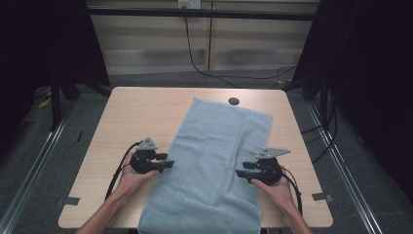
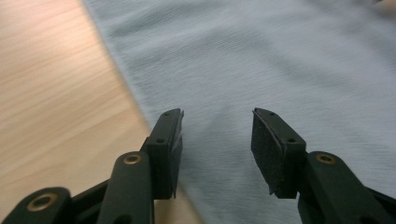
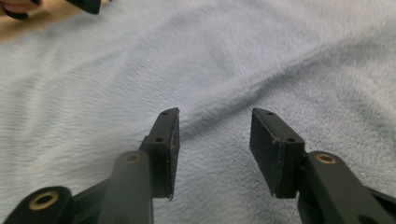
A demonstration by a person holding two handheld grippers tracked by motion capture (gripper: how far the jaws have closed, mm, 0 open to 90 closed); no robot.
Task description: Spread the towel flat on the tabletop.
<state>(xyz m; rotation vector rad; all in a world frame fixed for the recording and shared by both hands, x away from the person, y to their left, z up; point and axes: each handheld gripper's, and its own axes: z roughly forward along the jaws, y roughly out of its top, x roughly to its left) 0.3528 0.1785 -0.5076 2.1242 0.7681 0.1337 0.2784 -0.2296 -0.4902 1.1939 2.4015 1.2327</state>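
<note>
The towel [image 1: 212, 161] lay on the table [image 1: 136, 112] between the left gripper [image 1: 169, 164] and right gripper [image 1: 239, 172], beneath both gripper tips.

Both forearms are bare — no sleeves show in the high view. Each hand carries a black gripper: left gripper [image 1: 168, 163], right gripper [image 1: 242, 169]. A grey three-cornered plate sits on top of each, and a black cable loops from each back along the wrist. Up close, the jaws are matte black bars with flat dark pads [image 2: 265, 140] — brass-coloured rivets at the pivots, small screws near the tips.
</note>
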